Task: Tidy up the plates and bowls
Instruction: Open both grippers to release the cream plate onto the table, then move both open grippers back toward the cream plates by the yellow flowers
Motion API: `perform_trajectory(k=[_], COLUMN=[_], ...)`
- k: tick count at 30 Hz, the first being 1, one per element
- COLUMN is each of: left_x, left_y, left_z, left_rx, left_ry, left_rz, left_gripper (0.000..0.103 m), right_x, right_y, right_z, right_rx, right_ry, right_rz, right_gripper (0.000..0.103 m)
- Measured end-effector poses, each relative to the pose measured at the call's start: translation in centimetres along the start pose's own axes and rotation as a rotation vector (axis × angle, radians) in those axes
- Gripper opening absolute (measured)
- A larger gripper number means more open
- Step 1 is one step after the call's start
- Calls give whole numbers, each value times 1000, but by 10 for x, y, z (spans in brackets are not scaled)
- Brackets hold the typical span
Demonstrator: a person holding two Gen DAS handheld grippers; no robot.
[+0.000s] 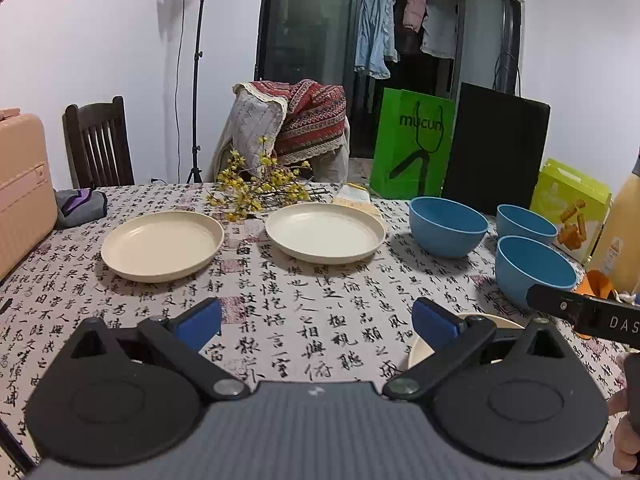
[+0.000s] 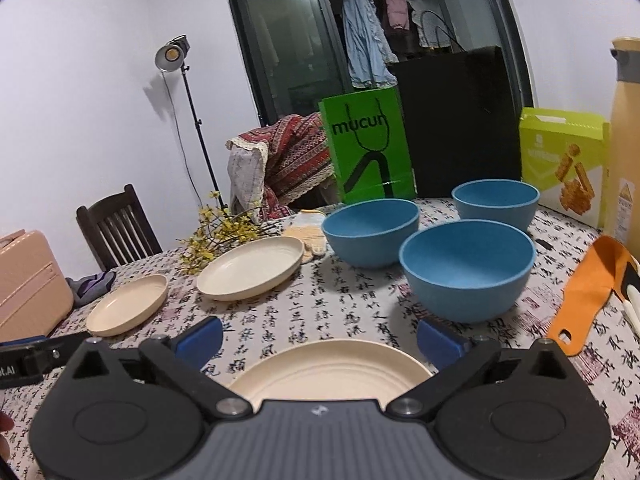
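I am holding both tongs [image 1: 316,320] [image 2: 318,340] wide apart and empty, the right tongs hovering nearest the plate [image 2: 328,368], just before them.

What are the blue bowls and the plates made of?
Bowls: probably plastic or a bamboo-fibre mix; the blue is dull and a bit grainy, with no shine. Plates: likely the same sort of stuff; matte cream, with moulded rings and thin rims, not glossy like china.

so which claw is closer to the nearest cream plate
Right. The right claw hangs open directly over the nearest cream plate, its rim between the blue pads. The left claw is open over bare tablecloth, with that plate off to its right.
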State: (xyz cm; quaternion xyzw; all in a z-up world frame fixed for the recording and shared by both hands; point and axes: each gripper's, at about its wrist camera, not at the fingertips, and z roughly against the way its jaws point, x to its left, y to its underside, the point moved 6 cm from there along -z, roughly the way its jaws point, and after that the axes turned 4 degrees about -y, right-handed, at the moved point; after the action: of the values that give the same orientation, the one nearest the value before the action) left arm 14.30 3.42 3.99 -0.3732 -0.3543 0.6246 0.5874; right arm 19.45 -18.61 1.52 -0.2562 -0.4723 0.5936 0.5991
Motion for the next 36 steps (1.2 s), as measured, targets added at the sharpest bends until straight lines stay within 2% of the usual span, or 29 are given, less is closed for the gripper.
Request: perform_trajectory(k=[10,22,36], left_x=[25,65,166], left_y=[-13,-32,-72], left_z=[-11,-39,-74], left_rx=[0,6,4], left_ry=[-23,-70,-201], left_rz=[22,49,163], left_gripper=[103,103,103], right_x=[24,52,145], right_y=[-12,-28,-51], right_z=[-20,-67,-158], right_rx=[10,43,125], right_ry=[-16,-61,-162], right_rz=[33,24,-14], right_gripper=[103,103,103])
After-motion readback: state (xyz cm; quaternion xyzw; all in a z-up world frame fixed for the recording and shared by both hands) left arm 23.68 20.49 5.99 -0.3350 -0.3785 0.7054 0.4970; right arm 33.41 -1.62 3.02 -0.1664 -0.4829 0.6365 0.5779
